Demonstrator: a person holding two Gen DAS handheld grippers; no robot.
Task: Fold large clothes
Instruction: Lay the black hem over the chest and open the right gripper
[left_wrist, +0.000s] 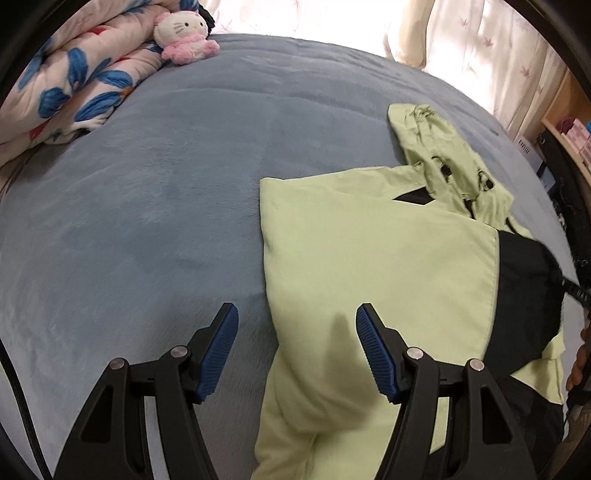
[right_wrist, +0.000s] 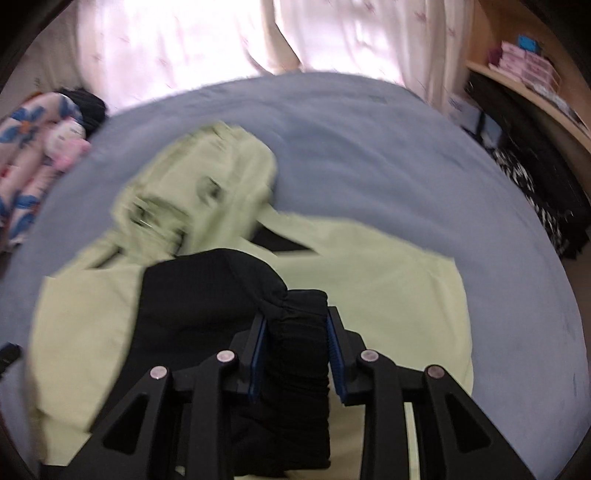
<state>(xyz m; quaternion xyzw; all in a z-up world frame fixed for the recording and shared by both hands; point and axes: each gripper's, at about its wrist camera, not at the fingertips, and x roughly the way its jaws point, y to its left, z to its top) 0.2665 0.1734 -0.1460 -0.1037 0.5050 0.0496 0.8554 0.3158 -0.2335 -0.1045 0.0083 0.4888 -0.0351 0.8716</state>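
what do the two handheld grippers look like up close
Both the left gripper and the right gripper are built alike: matte black angular linkage arms with triangular cut-outs, round silver pivot pins, and two fingers faced with ribbed blue pads. A black cable runs past the left one's edge.

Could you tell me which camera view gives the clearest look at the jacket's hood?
The left wrist view: the hood lies sharp on the blue bed cover, its toggles and folds readable. In the right wrist view the hood sits nearer the middle of the picture but is smeared by motion blur, so details are lost.
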